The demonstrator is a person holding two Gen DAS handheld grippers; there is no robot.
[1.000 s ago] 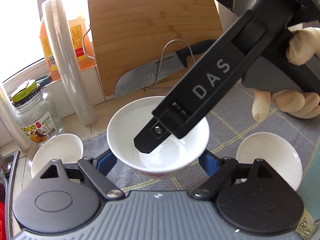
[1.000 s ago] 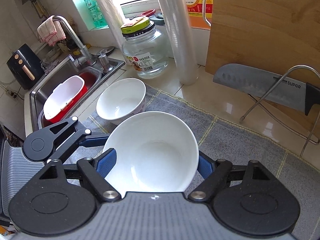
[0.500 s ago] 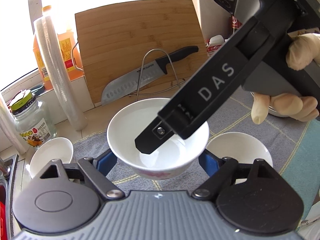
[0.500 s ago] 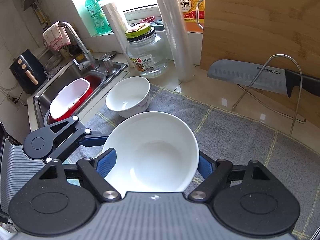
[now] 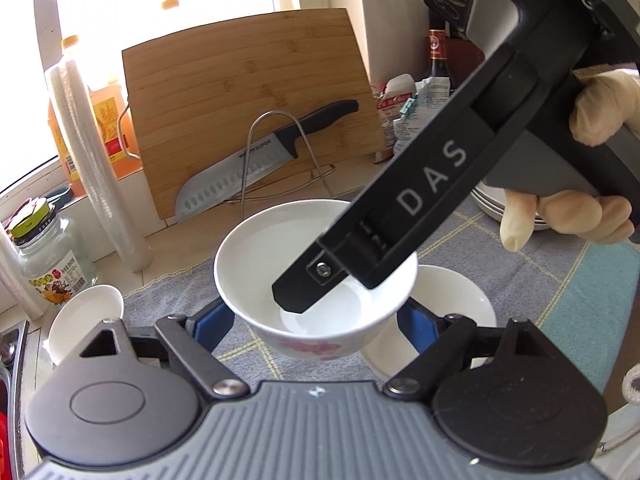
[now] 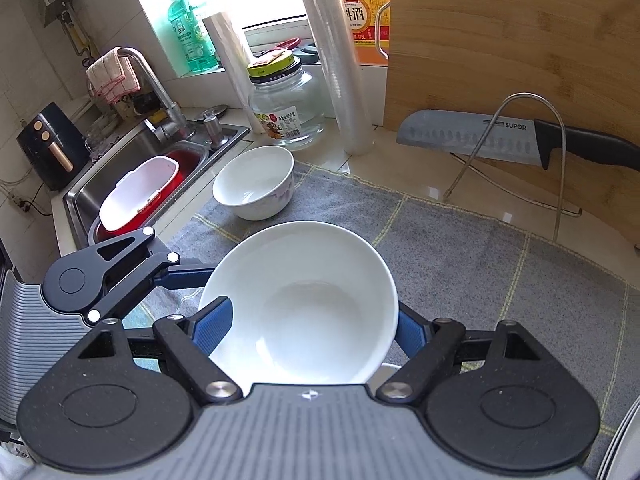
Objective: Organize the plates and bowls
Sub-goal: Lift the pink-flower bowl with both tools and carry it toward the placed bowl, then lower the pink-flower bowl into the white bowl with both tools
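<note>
A white bowl with a pink pattern point(image 5: 316, 280) is lifted above the grey mat, held between my left gripper's point(image 5: 312, 320) blue pads. My right gripper point(image 6: 312, 324) grips the same bowl point(image 6: 304, 304) by its sides; its black finger point(image 5: 392, 232) crosses over the bowl in the left wrist view. A second white bowl point(image 5: 448, 312) sits on the mat right under the held bowl. A third bowl point(image 5: 84, 316) stands at the mat's left edge, also in the right wrist view point(image 6: 256, 188). Stacked plates point(image 5: 492, 204) lie at the far right.
A bamboo cutting board point(image 5: 248, 100) leans on the back wall with a knife point(image 5: 256, 160) on a wire stand. A glass jar point(image 6: 288, 108), cling film rolls point(image 6: 340, 60) and an oil bottle stand behind the mat. The sink point(image 6: 132, 168) holds a red tub at left.
Both grippers have lifted the bowl higher and carried it right. It now hangs over the bowl on the mat, and the left bowl has fallen further behind.
</note>
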